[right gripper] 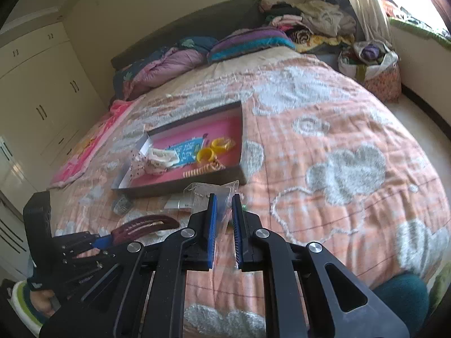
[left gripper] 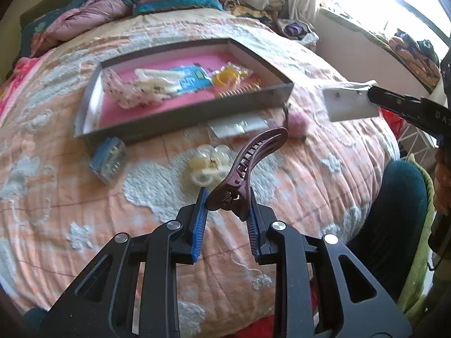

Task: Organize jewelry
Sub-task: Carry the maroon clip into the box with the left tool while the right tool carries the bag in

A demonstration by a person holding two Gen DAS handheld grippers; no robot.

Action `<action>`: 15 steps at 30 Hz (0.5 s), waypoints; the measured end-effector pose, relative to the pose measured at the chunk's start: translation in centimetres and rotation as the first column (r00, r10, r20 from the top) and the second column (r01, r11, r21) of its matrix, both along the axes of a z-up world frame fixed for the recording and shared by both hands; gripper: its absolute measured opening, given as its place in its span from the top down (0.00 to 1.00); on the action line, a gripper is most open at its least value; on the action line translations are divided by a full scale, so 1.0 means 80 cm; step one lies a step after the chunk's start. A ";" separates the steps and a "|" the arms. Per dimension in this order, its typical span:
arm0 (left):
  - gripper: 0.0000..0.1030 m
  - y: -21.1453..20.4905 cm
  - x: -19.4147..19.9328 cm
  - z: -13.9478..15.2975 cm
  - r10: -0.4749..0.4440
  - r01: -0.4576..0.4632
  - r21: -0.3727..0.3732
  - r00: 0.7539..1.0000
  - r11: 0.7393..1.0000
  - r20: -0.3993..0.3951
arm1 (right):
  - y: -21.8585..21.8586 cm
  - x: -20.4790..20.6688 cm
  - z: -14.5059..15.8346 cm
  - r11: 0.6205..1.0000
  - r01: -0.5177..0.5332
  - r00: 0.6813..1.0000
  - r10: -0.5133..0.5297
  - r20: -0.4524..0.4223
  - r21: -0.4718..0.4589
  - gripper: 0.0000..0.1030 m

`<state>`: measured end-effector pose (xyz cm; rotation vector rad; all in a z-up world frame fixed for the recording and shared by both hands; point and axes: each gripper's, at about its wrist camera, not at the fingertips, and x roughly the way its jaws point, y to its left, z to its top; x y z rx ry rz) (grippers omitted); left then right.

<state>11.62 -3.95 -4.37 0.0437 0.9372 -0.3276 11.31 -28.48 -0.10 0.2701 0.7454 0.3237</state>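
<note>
Your left gripper (left gripper: 228, 202) pinches the maroon hair clip (left gripper: 253, 163) above the bed (left gripper: 324, 169); your right gripper (right gripper: 224, 211) clamps a clear packet (right gripper: 214, 194). The tray (left gripper: 180, 118) already holds several pieces. A blue case (left gripper: 108, 163), a pale clip (left gripper: 210, 163) and a pink puff (left gripper: 298, 122) remain outside it.

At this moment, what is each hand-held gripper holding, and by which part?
The left hand-held gripper pinches a maroon hair clip by its hinge end. The right hand-held gripper grips a clear plastic bag by its lower part.
</note>
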 end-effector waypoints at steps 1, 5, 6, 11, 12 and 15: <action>0.82 0.003 0.000 0.003 0.007 -0.007 -0.003 1.000 1.000 0.005 | -0.001 -0.001 0.005 1.000 0.004 1.000 -0.004 0.014 -0.011 0.90; 0.82 0.015 0.004 0.020 0.039 -0.039 -0.009 0.999 0.999 0.028 | -0.001 -0.007 0.019 0.999 0.007 0.998 -0.004 0.059 -0.047 0.90; 0.82 0.018 0.005 0.024 0.047 -0.047 -0.011 0.998 0.999 0.034 | -0.001 -0.008 0.021 0.999 0.004 0.998 -0.001 0.064 -0.049 0.90; 0.82 0.030 0.011 0.045 0.078 -0.077 -0.024 0.995 0.997 0.061 | 0.001 -0.015 0.035 0.999 -0.004 0.995 0.009 0.098 -0.053 0.90; 0.82 0.032 0.012 0.048 0.082 -0.080 -0.028 0.995 0.996 0.064 | 0.001 -0.016 0.037 0.999 -0.004 0.995 0.009 0.103 -0.054 0.90; 0.82 0.038 0.017 0.060 0.100 -0.097 -0.037 0.992 0.995 0.082 | 0.000 -0.019 0.045 0.998 0.000 0.992 0.007 0.123 -0.057 0.90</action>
